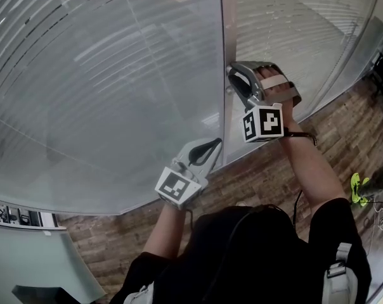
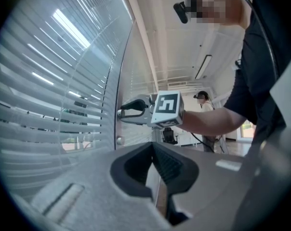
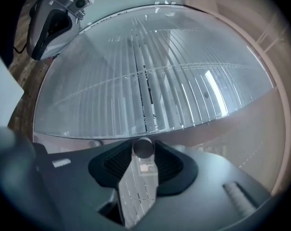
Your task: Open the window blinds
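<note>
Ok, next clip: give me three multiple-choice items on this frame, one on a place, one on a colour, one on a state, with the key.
1. The round knob sits:
A between the jaws of the right hand-held gripper
B on a table
C at the end of a hanging cord

2. The person's shirt is:
A white
B black
C red

3. The jaws of the left hand-held gripper are:
A wide apart
B closed on a cord
C together, empty

Key:
1 A, the right gripper view shows the jaws closed on it.
2 B, the head view shows it dark throughout.
3 C, the left gripper view shows the jaws meeting with nothing between.
</note>
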A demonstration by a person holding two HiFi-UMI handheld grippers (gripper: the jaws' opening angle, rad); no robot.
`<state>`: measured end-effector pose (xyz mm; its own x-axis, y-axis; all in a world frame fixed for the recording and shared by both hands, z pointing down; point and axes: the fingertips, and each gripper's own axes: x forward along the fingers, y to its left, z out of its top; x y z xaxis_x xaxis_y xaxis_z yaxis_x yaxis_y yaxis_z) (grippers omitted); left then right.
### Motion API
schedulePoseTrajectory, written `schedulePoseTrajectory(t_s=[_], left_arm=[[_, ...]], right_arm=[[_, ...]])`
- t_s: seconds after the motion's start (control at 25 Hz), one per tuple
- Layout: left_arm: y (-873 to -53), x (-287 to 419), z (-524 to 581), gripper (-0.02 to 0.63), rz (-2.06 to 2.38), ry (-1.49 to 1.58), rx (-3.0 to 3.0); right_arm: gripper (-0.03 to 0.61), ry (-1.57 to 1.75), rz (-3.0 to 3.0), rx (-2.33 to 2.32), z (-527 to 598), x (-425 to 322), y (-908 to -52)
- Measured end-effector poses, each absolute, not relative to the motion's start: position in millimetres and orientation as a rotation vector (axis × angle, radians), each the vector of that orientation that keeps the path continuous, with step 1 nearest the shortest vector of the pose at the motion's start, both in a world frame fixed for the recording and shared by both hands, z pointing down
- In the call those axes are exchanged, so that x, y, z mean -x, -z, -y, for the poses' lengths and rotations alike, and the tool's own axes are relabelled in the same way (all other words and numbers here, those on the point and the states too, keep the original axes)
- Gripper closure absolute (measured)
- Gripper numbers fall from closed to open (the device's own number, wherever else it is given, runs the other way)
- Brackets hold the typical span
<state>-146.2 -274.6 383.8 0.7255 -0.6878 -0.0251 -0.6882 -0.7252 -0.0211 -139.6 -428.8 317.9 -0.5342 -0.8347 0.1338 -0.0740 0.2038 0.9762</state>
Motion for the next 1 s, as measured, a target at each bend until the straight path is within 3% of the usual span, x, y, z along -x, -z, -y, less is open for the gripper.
schedulePoseTrajectory(t_s=[0.04, 1.0], left_arm=[[-384.3, 146.0, 274.4, 0.609, -1.154, -0.023, 2.892], [-384.1, 150.3, 274.7, 0.609, -1.171, -0.031, 2.882]], right_arm=[[0.452, 1.396, 1.775, -0.853, 429.3, 139.1, -318.2], [0.451, 1.246, 1.947, -0.934, 430.8, 139.3, -315.7]])
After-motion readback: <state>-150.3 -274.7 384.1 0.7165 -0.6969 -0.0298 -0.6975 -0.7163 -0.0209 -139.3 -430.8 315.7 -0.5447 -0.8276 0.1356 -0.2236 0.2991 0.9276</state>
